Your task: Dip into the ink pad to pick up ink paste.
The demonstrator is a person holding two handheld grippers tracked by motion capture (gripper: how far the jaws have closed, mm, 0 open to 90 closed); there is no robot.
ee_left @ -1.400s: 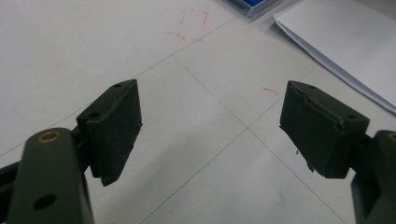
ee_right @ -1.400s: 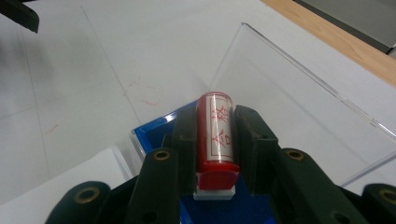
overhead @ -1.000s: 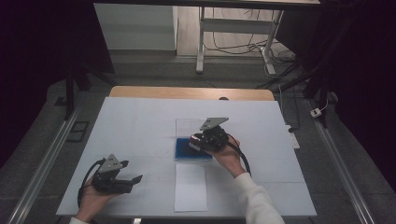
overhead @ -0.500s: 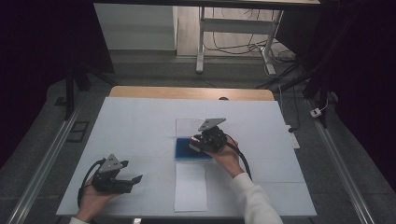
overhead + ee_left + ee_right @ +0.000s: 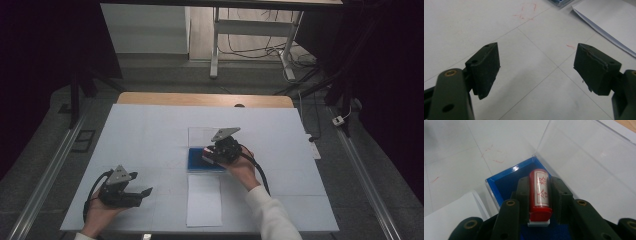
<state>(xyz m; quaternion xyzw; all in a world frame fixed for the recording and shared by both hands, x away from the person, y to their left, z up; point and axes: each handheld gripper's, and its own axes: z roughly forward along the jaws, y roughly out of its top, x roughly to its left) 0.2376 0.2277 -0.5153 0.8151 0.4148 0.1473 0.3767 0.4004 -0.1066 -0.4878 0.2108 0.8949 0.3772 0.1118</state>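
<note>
Our right gripper (image 5: pixel 216 154) leans down over the blue tray (image 5: pixel 197 161), its fingers (image 5: pixel 522 195) clamped on one red stamp (image 5: pixel 539 192) held above the tray's floor. The tray's one clear lid (image 5: pixel 202 136) stands open behind it. Our left gripper (image 5: pixel 142 192) rests low on the surface (image 5: pixel 150 130), well left of the tray, fingers (image 5: pixel 485 67) spread wide around nothing. One paper sheet (image 5: pixel 204 200) lies just in front of the tray. The right gripper view reveals red characters on the stamp, which the high view cannot resolve.
</note>
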